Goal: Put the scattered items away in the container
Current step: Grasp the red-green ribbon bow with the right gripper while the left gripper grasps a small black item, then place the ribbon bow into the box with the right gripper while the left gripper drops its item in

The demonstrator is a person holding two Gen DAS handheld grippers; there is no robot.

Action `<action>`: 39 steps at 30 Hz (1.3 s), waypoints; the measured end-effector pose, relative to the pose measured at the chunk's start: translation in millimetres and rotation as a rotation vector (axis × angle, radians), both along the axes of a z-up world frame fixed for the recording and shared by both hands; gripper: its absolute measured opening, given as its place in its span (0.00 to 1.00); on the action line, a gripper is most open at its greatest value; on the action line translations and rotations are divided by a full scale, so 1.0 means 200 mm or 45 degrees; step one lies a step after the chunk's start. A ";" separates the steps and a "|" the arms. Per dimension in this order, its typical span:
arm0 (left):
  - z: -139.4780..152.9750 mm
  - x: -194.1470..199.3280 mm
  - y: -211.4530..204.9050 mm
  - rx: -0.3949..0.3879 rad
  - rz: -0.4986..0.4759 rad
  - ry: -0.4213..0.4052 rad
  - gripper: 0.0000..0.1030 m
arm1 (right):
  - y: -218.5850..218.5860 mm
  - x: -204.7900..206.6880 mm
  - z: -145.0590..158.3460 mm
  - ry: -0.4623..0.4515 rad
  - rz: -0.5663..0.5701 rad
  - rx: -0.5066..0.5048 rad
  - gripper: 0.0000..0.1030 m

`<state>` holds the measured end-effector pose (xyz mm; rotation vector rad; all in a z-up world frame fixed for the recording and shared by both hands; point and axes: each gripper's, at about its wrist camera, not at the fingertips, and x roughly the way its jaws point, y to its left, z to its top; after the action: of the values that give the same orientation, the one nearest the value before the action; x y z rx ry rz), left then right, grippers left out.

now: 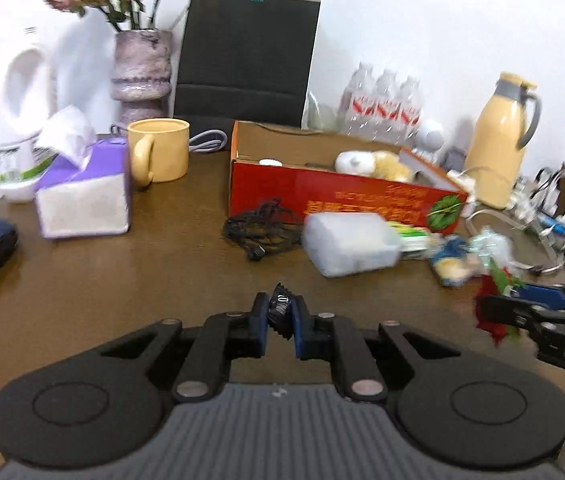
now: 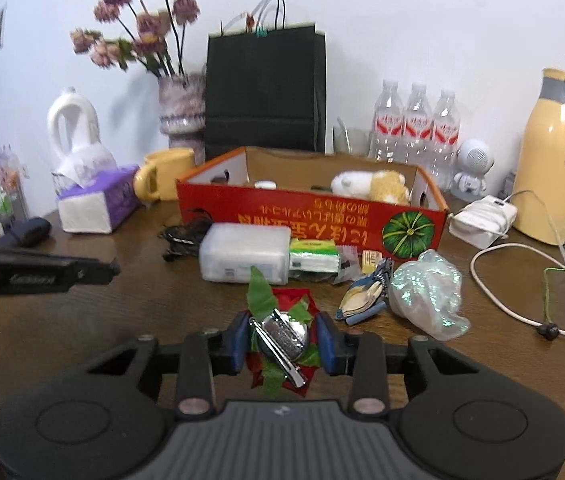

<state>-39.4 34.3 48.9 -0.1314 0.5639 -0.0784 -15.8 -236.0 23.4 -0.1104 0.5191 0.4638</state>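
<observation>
Your left tongs (image 1: 281, 316) were clenched on a small black ridged cap (image 1: 280, 310). Your right tongs (image 2: 282, 340) loosely bracketed a nail clipper (image 2: 282, 338) on a red artificial flower (image 2: 282, 300); both could have slipped before the box (image 2: 310, 216) at 12 o'clock.

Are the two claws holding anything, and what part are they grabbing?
The left claw pinches a small dark crinkly packet at its middle. The right claw squeezes a red-and-green decoration with a shiny metal piece by its sides.
</observation>
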 end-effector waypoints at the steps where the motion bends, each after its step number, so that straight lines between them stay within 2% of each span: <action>1: 0.01 -0.07 -0.02 -0.007 0.006 -0.015 0.12 | -0.01 -0.04 0.01 -0.020 -0.006 0.017 0.33; 4: 0.06 -0.27 -0.11 0.067 0.013 -0.122 0.12 | -0.05 -0.15 0.04 -0.061 -0.033 0.077 0.33; 7: 0.13 -0.38 -0.16 0.105 0.034 -0.229 0.12 | -0.09 -0.24 0.09 -0.117 -0.052 0.128 0.33; 10: 0.18 -0.39 -0.19 0.149 0.048 -0.312 0.12 | -0.11 -0.30 0.17 -0.188 -0.058 0.189 0.33; 13: 0.22 -0.35 -0.19 0.112 0.042 -0.322 0.12 | -0.11 -0.32 0.23 -0.232 -0.047 0.200 0.33; 17: 0.30 -0.19 -0.19 0.121 0.031 -0.401 0.12 | -0.09 -0.23 0.30 -0.254 -0.040 0.208 0.33; 19: 0.39 -0.03 -0.19 0.106 0.029 -0.420 0.12 | -0.06 -0.14 0.38 -0.273 -0.022 0.225 0.33; 21: 0.50 0.14 -0.18 0.067 0.019 -0.436 0.12 | -0.02 -0.01 0.49 -0.310 -0.015 0.228 0.33; 24: 0.71 0.38 -0.17 0.076 0.038 -0.510 0.13 | 0.03 0.19 0.68 -0.340 -0.002 0.269 0.33; 28: 0.85 0.60 -0.17 0.081 0.035 -0.551 0.13 | 0.09 0.43 0.89 -0.368 0.013 0.289 0.33; 31: 0.86 0.79 -0.15 0.063 0.022 -0.490 0.13 | 0.13 0.62 0.96 -0.341 0.031 0.291 0.33; 33: 0.86 0.96 -0.15 0.075 -0.004 -0.386 0.13 | 0.17 0.79 0.98 -0.277 0.043 0.263 0.33; 36: 0.82 1.31 -0.14 0.083 -0.049 -0.180 0.13 | 0.25 1.13 0.99 -0.075 0.053 0.187 0.33; 39: 0.70 1.64 -0.15 0.106 -0.045 0.037 0.13 | 0.31 1.48 0.91 0.146 0.055 0.133 0.33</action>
<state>287.9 4.8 188.6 -0.0417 0.5979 -0.0873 279.6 -174.2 205.4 0.0052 0.6047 0.5409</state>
